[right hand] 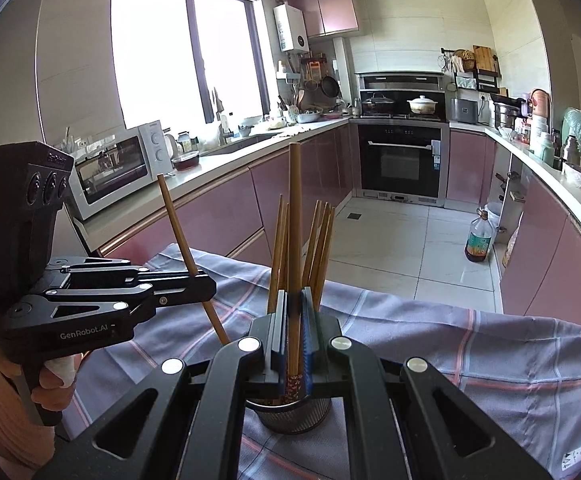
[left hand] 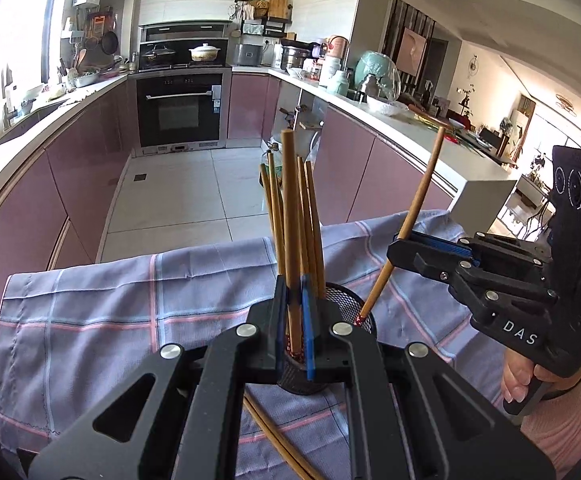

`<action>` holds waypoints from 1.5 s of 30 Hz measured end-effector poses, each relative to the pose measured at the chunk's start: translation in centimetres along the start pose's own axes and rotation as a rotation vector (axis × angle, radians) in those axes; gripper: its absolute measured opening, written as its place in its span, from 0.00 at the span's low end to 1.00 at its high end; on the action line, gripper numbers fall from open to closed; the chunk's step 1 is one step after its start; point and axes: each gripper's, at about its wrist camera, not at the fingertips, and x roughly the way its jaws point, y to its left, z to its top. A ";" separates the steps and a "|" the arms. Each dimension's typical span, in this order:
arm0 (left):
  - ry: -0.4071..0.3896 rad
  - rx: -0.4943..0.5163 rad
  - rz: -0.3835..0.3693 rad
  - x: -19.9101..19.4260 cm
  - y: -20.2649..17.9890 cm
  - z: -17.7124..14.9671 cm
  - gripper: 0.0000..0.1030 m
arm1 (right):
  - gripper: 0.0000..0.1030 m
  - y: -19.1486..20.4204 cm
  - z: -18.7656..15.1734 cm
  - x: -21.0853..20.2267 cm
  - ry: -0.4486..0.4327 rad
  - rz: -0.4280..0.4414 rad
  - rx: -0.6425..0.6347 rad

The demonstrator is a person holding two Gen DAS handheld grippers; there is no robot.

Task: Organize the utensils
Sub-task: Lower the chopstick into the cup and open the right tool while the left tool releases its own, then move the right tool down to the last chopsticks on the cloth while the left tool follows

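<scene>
Each gripper clamps one chopstick: the left gripper [left hand: 295, 320] holds its chopstick [left hand: 290, 216] upright over the mesh holder [left hand: 354, 312], while the right gripper [right hand: 295, 328] tilts its chopstick [left hand: 410, 220] seemingly into the holder's rim at 3 o'clock on the cloth-covered table [left hand: 110, 320].

I see a surface covered by a checked cloth [left hand: 110, 320]. On the cloth stands a mesh holder [left hand: 354, 304], and loose chopsticks [left hand: 274, 436] lie beside it.

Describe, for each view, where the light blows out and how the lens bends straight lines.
Left wrist view: the window glares white at upper left, and the countertop edges curve. Right wrist view: the window is fully overexposed, the cabinets bow outward, corners darken.
</scene>
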 end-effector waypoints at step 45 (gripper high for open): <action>-0.061 -0.137 0.162 -1.9 5.1 -7.6 0.54 | 0.22 3.9 -5.6 -1.5 0.069 0.143 -0.053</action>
